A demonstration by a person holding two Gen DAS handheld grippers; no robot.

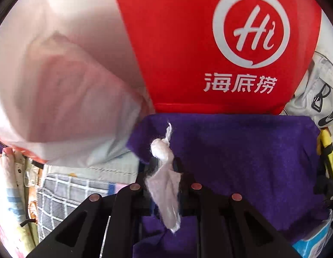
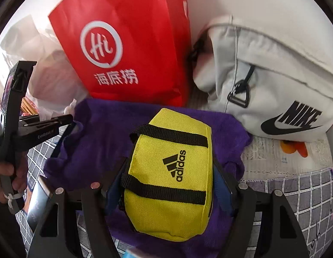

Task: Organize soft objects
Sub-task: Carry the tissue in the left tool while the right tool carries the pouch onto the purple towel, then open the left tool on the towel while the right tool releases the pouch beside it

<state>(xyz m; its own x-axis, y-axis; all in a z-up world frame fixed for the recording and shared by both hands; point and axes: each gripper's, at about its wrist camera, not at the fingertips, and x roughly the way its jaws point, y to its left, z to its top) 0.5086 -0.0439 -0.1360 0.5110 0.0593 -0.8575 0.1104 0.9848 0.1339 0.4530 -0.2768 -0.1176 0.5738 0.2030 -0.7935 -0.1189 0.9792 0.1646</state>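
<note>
My left gripper (image 1: 164,169) is shut on a twisted wad of white cotton (image 1: 164,180), which sticks up past the fingertips and hangs down between the fingers. It hovers over a purple towel (image 1: 241,150). My right gripper (image 2: 169,172) is shut on a yellow adidas pouch (image 2: 170,172) with black straps; blue pads press both its sides. The pouch is just above the purple towel (image 2: 97,142). In the right wrist view the left gripper (image 2: 67,120) reaches in from the left, held by a hand (image 2: 7,178). The pouch's edge (image 1: 326,150) shows at the far right of the left wrist view.
A red bag with a white Hi logo (image 2: 127,49) stands behind the towel. A white Nike bag (image 2: 274,90) lies to its right. A translucent white plastic bag (image 1: 59,81) sits left of the red bag. A grid-patterned quilt (image 2: 306,193) covers the surface; an orange item (image 2: 295,147) peeks from under the Nike bag.
</note>
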